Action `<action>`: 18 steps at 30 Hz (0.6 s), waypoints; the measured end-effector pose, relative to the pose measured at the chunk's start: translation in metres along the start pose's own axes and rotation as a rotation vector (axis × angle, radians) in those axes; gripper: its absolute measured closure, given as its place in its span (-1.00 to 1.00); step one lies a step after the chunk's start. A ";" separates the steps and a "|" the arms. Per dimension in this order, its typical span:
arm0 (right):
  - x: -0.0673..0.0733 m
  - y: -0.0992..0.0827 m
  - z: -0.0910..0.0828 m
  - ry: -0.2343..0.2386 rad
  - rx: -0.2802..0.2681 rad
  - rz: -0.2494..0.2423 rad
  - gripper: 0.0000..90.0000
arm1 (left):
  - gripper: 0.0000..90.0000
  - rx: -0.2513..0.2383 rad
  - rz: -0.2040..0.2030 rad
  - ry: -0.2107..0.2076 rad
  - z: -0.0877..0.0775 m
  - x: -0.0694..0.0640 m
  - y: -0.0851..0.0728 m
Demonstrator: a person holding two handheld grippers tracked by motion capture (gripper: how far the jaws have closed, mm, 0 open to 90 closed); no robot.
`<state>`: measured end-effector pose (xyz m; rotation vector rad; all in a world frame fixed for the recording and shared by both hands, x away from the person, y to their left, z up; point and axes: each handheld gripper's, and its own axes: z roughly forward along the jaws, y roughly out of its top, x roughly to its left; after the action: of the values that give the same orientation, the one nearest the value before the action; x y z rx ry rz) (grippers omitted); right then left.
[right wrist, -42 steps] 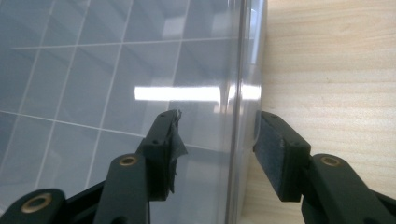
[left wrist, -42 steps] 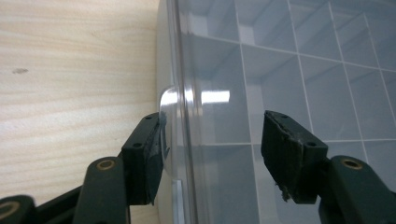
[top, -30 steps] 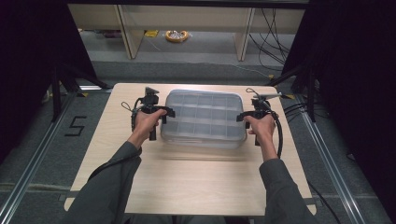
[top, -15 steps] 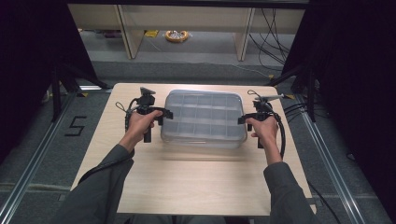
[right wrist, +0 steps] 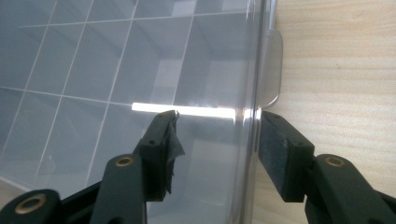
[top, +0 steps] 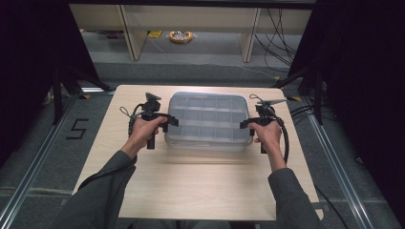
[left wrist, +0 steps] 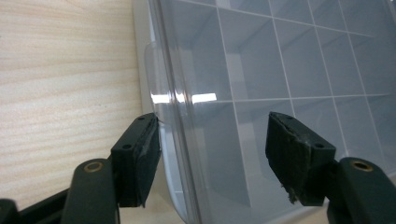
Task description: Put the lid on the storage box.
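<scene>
**Both grippers closed in on box ends, no clamp yet**

Shifted a little since 1 s back: left hand slid nearer along box's left end, right gripper barely moved. Box sat mid-table, lid shut, compartments looked empty.

Left gripper: jaws apart, straddled the left rim, outer pad about touching the wall, inner pad hung over the lid w/ gap. Right gripper: jaws apart too, set astride the right rim, just below the latch tab.

Handling, judged: clear hard plastic, light if empty, stiff but lid prob. flexes; glossy, so slippery under pads. Best hold = rim/lip at both ends, level, equal squeeze. Hard pinch could crack thin wall or pop a latch.
</scene>
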<state>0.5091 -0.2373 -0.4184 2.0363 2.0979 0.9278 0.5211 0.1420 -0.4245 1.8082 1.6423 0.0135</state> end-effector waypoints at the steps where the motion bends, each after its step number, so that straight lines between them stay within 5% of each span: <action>1: 0.001 0.000 0.001 0.019 -0.005 0.027 0.10 | -0.20 -0.002 -0.002 0.000 0.001 0.000 0.001; 4: -0.001 0.001 0.001 0.020 -0.008 0.011 0.10 | -0.19 -0.006 -0.001 0.010 0.003 -0.001 0.003; 5: 0.001 0.002 0.002 0.001 -0.006 0.043 0.09 | -0.18 -0.005 -0.003 0.014 0.004 -0.001 0.004; 6: -0.003 0.003 0.003 0.002 -0.028 -0.015 0.08 | -0.18 -0.008 -0.005 0.014 0.005 -0.001 0.004; 9: -0.003 0.003 0.004 0.006 -0.031 -0.047 0.08 | -0.17 -0.013 -0.001 0.022 0.005 -0.001 0.006; 12: -0.001 0.006 0.006 -0.027 -0.039 -0.050 0.07 | -0.14 -0.018 -0.007 0.020 0.006 0.000 0.008; 18: 0.004 0.007 0.006 -0.011 -0.031 -0.025 0.05 | -0.08 -0.040 0.017 0.045 0.007 -0.001 0.012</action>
<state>0.5181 -0.2317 -0.4188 1.9907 2.0854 0.9365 0.5347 0.1384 -0.4236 1.8039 1.6458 0.0941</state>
